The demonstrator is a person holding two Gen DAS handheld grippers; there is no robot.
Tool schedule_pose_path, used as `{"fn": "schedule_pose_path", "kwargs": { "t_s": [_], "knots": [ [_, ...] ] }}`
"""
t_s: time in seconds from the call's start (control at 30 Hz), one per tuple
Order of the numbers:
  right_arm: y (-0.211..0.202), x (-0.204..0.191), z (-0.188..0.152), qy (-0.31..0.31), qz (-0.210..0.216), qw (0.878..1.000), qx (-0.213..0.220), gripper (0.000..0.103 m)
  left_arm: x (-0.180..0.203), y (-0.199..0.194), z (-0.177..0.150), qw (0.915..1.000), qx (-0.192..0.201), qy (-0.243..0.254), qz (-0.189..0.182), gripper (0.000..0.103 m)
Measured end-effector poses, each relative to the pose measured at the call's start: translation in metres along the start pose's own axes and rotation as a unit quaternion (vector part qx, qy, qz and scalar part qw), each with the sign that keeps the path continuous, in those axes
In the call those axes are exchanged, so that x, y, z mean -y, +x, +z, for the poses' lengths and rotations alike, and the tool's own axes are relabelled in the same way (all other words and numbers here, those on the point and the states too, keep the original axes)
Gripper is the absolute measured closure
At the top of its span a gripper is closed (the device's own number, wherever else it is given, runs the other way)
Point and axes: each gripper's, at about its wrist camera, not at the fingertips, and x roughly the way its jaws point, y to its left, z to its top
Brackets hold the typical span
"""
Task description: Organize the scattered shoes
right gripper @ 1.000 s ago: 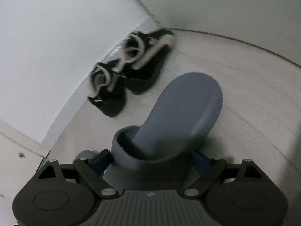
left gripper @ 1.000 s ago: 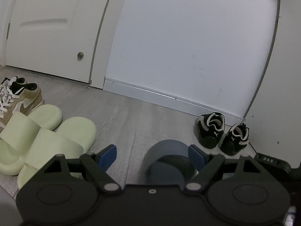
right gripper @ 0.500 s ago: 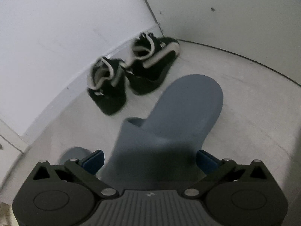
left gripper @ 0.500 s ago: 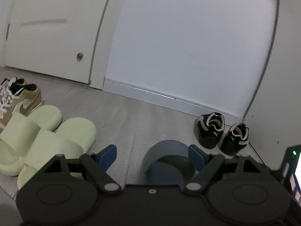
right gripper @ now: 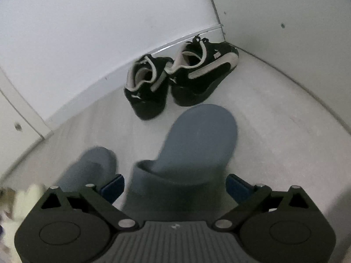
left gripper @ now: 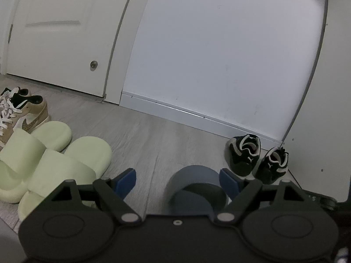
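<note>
My right gripper [right gripper: 175,180] stands wide open around a grey-blue slide slipper [right gripper: 195,140] that lies on the floor between the fingers, toe towards the corner. A second grey-blue slipper [right gripper: 92,164] lies to its left, blurred. In the left wrist view my left gripper [left gripper: 177,176] is open, with that slipper [left gripper: 195,188] lying just inside its right finger. A pair of black sneakers [right gripper: 177,81] with white trim stands in the corner; it also shows in the left wrist view [left gripper: 256,157].
Two pale green slides [left gripper: 50,160] lie at the left, with tan sneakers [left gripper: 19,114] behind them by a white door [left gripper: 57,35]. A white wall and baseboard [left gripper: 197,118] close the back. A white panel [left gripper: 324,109] stands at the right.
The right gripper has opened and pulled back from the grey-blue slipper, which now lies lower and nearer the black sneakers. The second slipper has come into view. The left gripper has barely moved.
</note>
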Motion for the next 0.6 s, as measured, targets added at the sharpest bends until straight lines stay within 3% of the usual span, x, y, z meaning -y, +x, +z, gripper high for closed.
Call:
{"fn": "schedule_pose_path", "kwargs": {
  "t_s": [0.07,0.13,0.2,0.3,0.4,0.5,0.6],
  "knots": [
    [0.01,-0.001,-0.004,0.021,-0.004,1.0,0.0,0.0,0.0,-0.001,0.0,1.0,0.0,0.001,-0.001,0.019],
    [0.023,-0.009,-0.011,-0.007,-0.043,0.999,0.002,0.0,0.0,-0.002,-0.001,1.0,0.002,0.002,-0.002,0.019],
    [0.026,-0.016,-0.014,-0.037,-0.05,0.998,0.007,0.0,-0.001,-0.002,0.0,1.0,0.002,0.0,-0.001,0.019],
    [0.024,-0.021,-0.012,-0.084,-0.023,0.996,-0.015,0.003,-0.001,-0.002,0.0,1.0,0.002,-0.002,0.0,0.019],
    [0.016,-0.03,-0.015,-0.157,0.01,0.986,-0.045,0.005,-0.001,-0.004,0.001,1.0,0.007,-0.005,0.001,0.019],
    [0.007,-0.042,-0.022,-0.209,-0.004,0.977,-0.03,0.006,-0.003,-0.006,0.002,0.9998,0.014,-0.01,0.006,0.019],
    [-0.003,-0.054,-0.027,-0.24,-0.034,0.97,0.02,0.005,-0.007,-0.01,0.004,0.9993,0.027,-0.02,0.016,0.019]
  ]
}}
